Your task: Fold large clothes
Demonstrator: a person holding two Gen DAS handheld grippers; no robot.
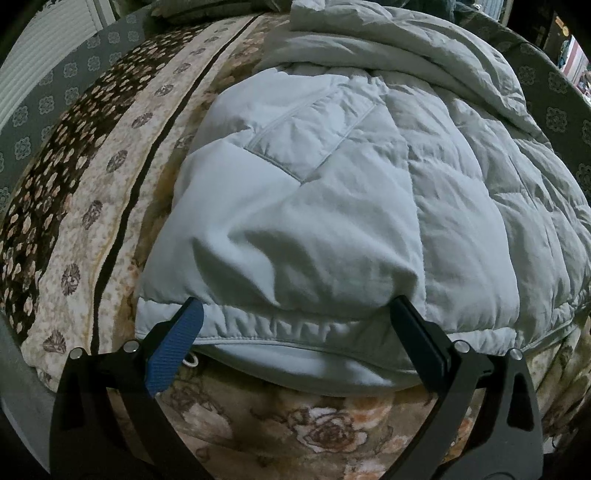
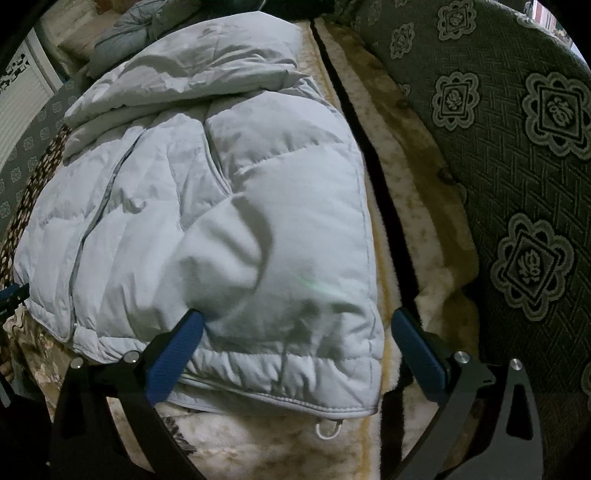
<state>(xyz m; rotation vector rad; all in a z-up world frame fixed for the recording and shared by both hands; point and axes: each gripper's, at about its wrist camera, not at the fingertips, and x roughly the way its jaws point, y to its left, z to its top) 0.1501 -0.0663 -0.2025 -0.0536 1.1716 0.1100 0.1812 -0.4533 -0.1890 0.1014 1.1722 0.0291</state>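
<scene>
A pale grey-blue padded jacket (image 1: pixel 332 206) lies on a floral blanket, its elastic hem nearest me. My left gripper (image 1: pixel 295 306) stands open over the hem's left part, both fingertips resting against the puffy fabric with nothing pinched. Seen from the right wrist, the same jacket (image 2: pixel 221 206) has its zipper line running down the left and a white cord loop (image 2: pixel 327 430) hanging below the hem corner. My right gripper (image 2: pixel 299 317) is open across that right hem corner; its left finger (image 2: pixel 173 362) presses on the fabric and the right finger (image 2: pixel 417 350) sits beyond the jacket's edge.
A floral brown and cream blanket (image 1: pixel 92 229) covers the seat under the jacket. A grey-green patterned sofa cushion (image 2: pixel 517 184) rises on the right. More grey bedding or clothing (image 2: pixel 147 26) is heaped at the far end. A white slatted panel (image 1: pixel 44 48) shows at far left.
</scene>
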